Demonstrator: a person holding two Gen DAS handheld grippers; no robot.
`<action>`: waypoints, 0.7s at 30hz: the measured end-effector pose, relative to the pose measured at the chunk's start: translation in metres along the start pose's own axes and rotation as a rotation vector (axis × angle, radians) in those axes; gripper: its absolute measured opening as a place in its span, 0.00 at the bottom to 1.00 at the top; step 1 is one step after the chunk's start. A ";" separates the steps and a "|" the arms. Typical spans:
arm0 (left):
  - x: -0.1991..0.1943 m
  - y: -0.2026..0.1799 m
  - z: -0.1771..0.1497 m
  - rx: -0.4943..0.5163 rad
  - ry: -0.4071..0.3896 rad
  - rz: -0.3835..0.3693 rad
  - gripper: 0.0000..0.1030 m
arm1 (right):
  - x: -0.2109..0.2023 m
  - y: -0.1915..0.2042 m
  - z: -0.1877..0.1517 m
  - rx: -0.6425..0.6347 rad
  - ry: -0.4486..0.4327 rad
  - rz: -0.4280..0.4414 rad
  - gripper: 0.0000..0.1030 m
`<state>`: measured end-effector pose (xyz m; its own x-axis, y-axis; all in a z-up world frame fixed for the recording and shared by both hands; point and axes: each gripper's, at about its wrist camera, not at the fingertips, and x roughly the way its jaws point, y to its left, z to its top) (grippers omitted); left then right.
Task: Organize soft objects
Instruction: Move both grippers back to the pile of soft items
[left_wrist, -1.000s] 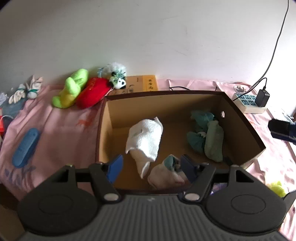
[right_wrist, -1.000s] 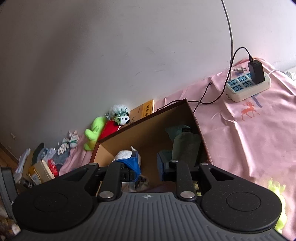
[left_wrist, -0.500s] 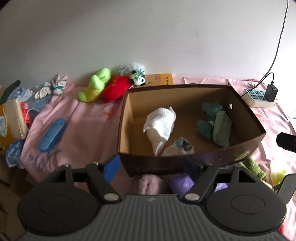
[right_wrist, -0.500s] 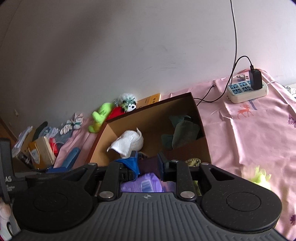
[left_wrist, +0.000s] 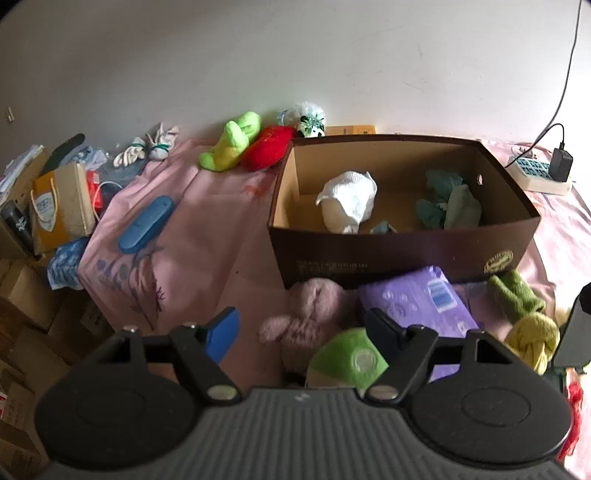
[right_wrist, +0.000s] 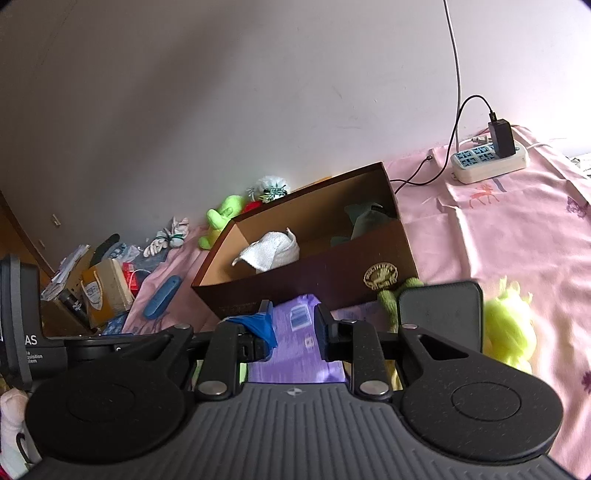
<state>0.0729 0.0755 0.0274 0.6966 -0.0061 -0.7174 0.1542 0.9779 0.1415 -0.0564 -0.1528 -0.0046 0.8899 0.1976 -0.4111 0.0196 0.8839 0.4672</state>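
Observation:
A brown cardboard box (left_wrist: 399, 254) (right_wrist: 332, 273) stands on the pink cloth. In it lie a white towel (left_wrist: 349, 201) (right_wrist: 269, 251) and teal-green cloths (left_wrist: 448, 203). My left gripper (left_wrist: 303, 328) is open and empty, above a pink plush (left_wrist: 310, 314) and a green plush (left_wrist: 347, 360) in front of the box. A purple pack (left_wrist: 421, 299) (right_wrist: 295, 343) lies beside them. My right gripper (right_wrist: 293, 330) is open and empty above the purple pack. A green knotted cloth (left_wrist: 524, 314) lies right of the pack.
Green (left_wrist: 232, 146), red (left_wrist: 269, 151) and panda (left_wrist: 310, 118) plush toys lie behind the box by the wall. A blue case (left_wrist: 146, 223) lies left. Cartons and clutter (left_wrist: 59, 199) sit off the left edge. A power strip (right_wrist: 487, 162) and a yellow-green fluffy toy (right_wrist: 509, 328) lie right.
Both grippers have pulled back and up from the box. The items in front of the box have come into view. Both grippers stay open.

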 end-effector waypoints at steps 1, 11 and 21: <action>-0.004 -0.001 -0.004 -0.001 -0.007 0.004 0.76 | -0.004 0.000 -0.003 -0.004 -0.006 0.003 0.06; -0.035 0.003 -0.057 -0.057 -0.027 0.016 0.76 | -0.042 -0.010 -0.043 -0.002 -0.034 0.014 0.06; -0.049 -0.007 -0.083 -0.021 -0.018 0.029 0.76 | -0.065 -0.017 -0.055 -0.018 -0.070 0.003 0.07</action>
<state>-0.0207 0.0865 0.0050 0.7130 0.0183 -0.7009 0.1197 0.9818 0.1474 -0.1399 -0.1575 -0.0294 0.9195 0.1707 -0.3541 0.0092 0.8912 0.4536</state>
